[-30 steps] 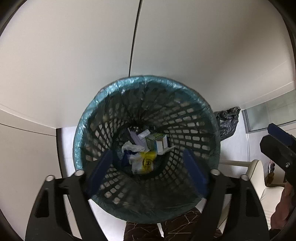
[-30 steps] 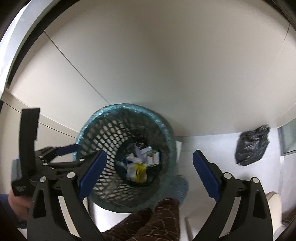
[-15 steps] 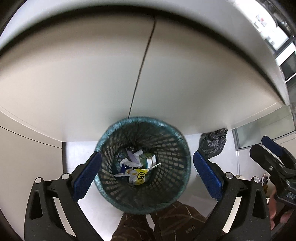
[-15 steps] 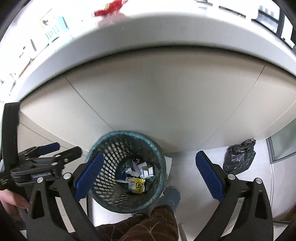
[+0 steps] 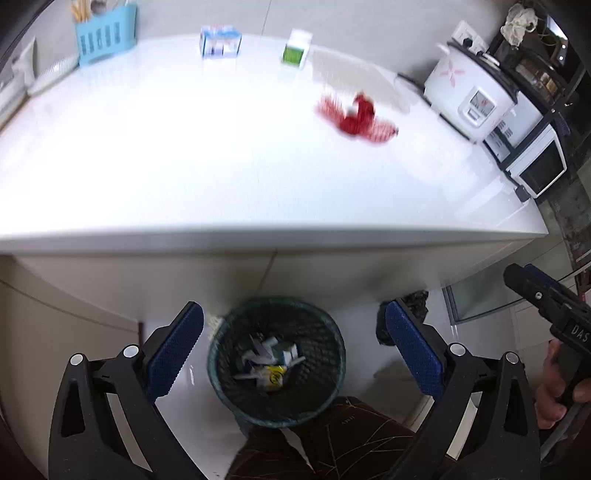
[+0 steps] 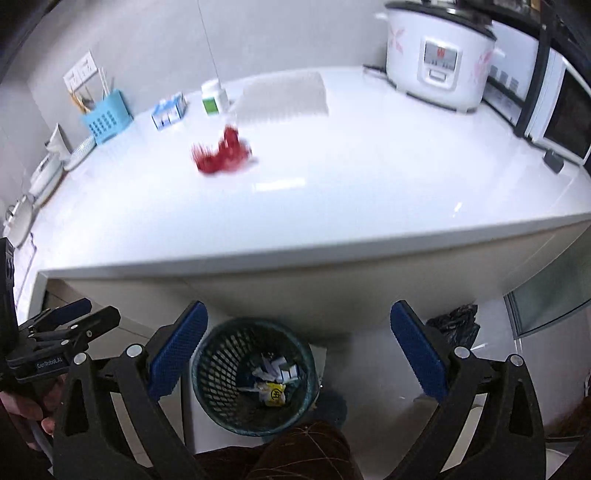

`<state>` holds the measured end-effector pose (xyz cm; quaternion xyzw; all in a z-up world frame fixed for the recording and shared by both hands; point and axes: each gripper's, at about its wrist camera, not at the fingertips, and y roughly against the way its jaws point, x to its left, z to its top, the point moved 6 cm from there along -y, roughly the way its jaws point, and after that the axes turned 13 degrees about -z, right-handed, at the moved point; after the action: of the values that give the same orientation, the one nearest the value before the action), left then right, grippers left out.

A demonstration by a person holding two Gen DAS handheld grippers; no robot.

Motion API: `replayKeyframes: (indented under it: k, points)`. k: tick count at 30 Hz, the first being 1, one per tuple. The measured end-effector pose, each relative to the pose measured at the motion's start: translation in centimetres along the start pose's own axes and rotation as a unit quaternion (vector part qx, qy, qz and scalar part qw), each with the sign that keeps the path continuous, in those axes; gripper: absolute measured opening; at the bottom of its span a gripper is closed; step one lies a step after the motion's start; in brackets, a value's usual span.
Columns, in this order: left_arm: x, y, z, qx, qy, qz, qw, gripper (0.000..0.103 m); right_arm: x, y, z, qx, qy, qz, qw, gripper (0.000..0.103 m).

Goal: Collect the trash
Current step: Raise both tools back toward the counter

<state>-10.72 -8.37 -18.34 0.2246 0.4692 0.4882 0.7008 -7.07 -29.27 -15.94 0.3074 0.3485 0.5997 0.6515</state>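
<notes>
Left wrist view looks down on a mesh bin with a teal liner, standing on the pale floor just under the near edge of a white counter. Crumpled paper, small cartons and a yellow wrapper lie at its bottom. On the counter, well apart from the bin, sits a red crumpled wrapper, blurred; farther back stand a blue-and-white box and a green-labelled bottle.

The left gripper hangs above the bin with its blue pads spread wide, holding and touching nothing; its jaws have just been opening. The right gripper does the same in its own view, jaws wide apart and empty after just opening, with the bin between and below its pads.

A rice cooker and a microwave stand at the counter's far right, a blue caddy at its far left. A black bag lies on the floor to the right of the bin. Brown patterned trouser legs show at the bottom edge.

A second ago both views were filled by the bin and the cabinet front; now the bin looks much smaller and the counter top with its things has come into sight. The trash in the bin lies as before.
</notes>
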Motion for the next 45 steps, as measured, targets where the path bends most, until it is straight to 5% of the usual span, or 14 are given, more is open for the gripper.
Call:
replayKeyframes:
  k: [9,18,45]
  points:
    - [-1.1,4.6,6.4,-0.053,-0.018,0.007,0.9984,0.097,-0.3,3.3,5.3,-0.017,-0.013,-0.01,1.0,0.095]
    - [-2.6,5.2,14.1,-0.065,-0.043,0.014,0.9968,0.097,-0.7,4.4,12.2,-0.038,-0.009,-0.009,0.999,0.095]
    - [-0.2,-9.8,31.2,-0.042,-0.029,0.049,0.9975,0.097,0.8,-14.6,28.1,0.035,0.038,0.005,0.999,0.095]
